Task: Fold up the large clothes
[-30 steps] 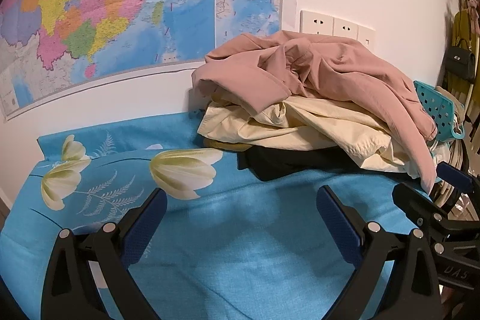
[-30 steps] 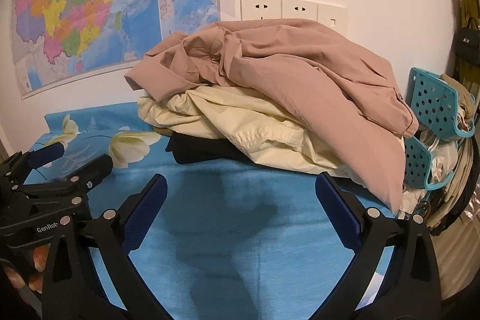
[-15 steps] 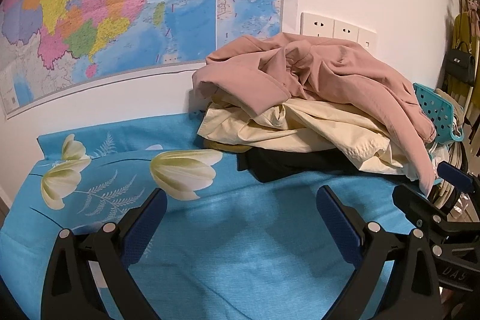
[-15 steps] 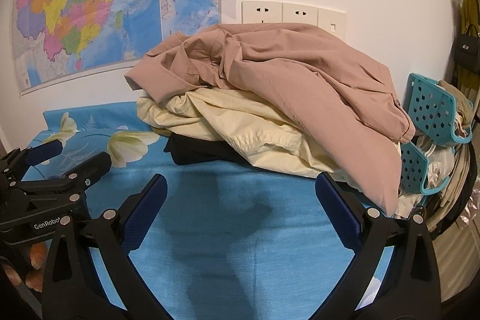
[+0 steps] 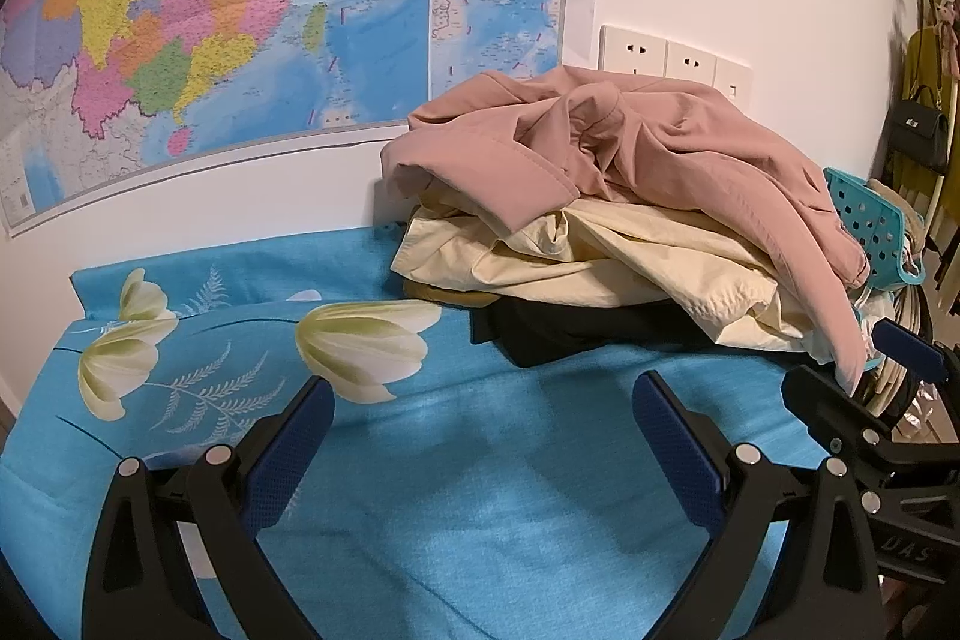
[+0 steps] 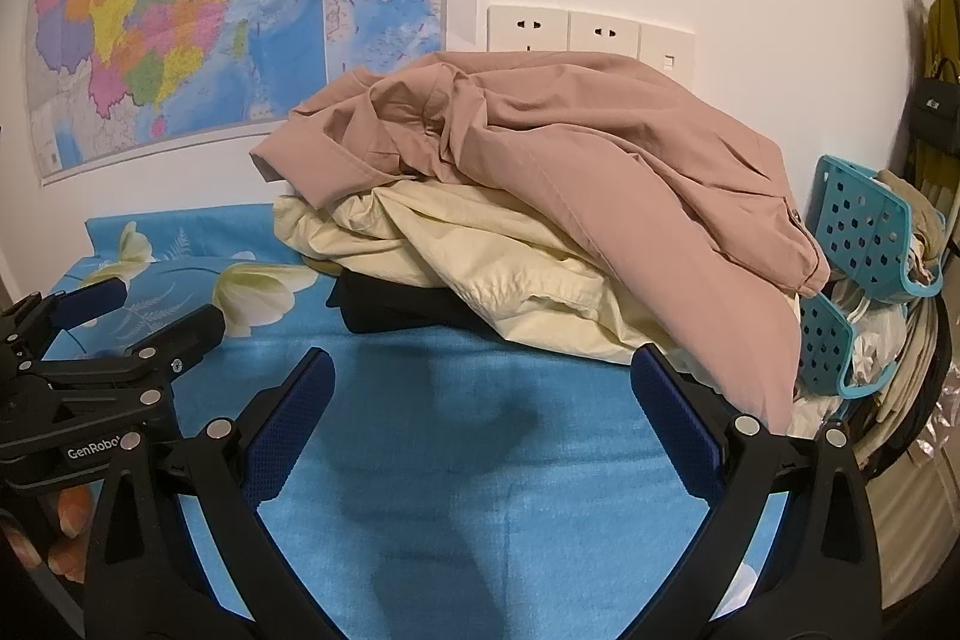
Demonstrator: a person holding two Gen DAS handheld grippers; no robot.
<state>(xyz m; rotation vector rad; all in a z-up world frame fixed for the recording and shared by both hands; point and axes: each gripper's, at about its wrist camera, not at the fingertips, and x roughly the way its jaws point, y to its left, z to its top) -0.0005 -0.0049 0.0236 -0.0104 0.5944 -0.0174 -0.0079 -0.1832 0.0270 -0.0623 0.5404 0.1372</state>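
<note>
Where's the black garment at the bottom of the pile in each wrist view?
Left wrist: black garment, centre, under the cream garment.
Right wrist: black garment, left of centre, under the cream garment.
Shared landmark: wall sockets above the pile.

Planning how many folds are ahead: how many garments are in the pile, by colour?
Pink garment: 1
Cream garment: 1
Black garment: 1
A mustard edge shows under the cream; unclear whether separate.
Total: 3 clearly visible
</note>
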